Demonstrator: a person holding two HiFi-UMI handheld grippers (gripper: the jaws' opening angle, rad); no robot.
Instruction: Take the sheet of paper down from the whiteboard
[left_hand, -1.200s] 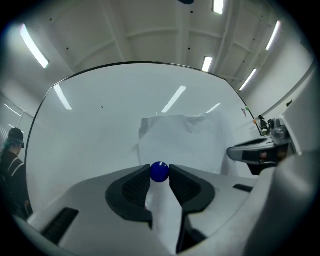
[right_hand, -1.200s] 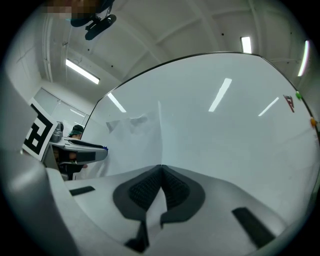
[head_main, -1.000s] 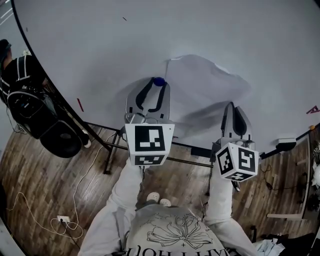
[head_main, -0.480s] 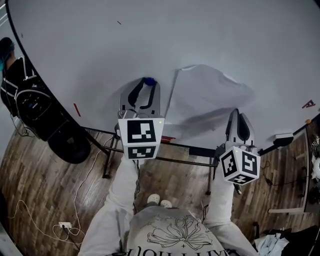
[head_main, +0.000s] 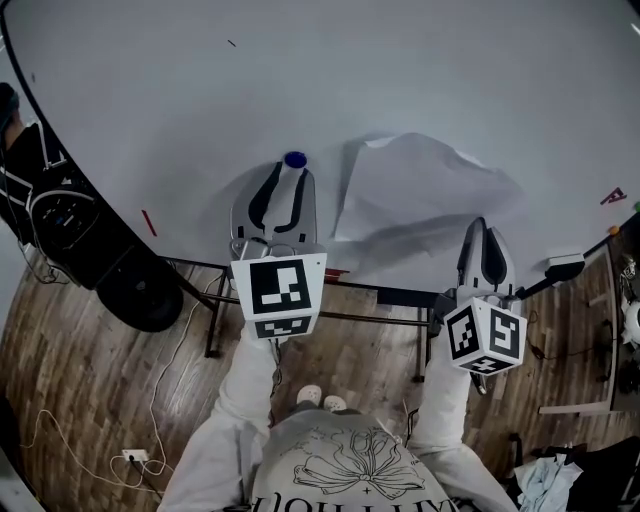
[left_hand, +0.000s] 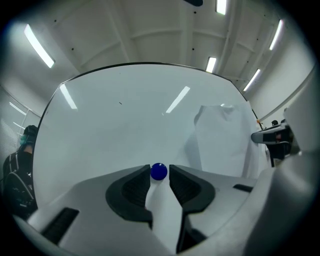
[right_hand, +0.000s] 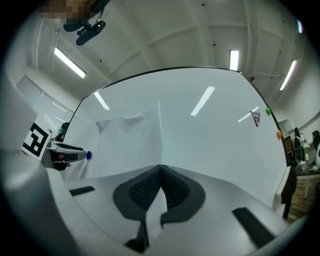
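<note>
The sheet (head_main: 425, 190) hangs in front of the whiteboard (head_main: 200, 100), right of the board's middle in the head view. It is loose rather than flat: its top edge is crumpled, and it throws a dark shadow on the board along its lower edge.

The left gripper (head_main: 290, 172) is held out ahead of the person on a straightened arm in a light sleeve, pointing at the board about level. Its jaws are part-way apart and clamped on a small blue magnet (left_hand: 159, 171), which sits right between the tips – both pads touch it. The magnet is just left of the sheet's upper left corner and apart from it.

The right gripper (head_main: 484, 232) is lower and to the right, also aimed at the board about level. Its jaws are pressed together on the sheet's lower right edge; in the right gripper view that edge runs straight up from the closed pads, and the sheet spreads away to the left of it.

In the left gripper view the sheet stands upright – its long side runs up the board, the crumpled end on top.

A red triangle (head_main: 612, 196) sits on the board, far right.
</note>
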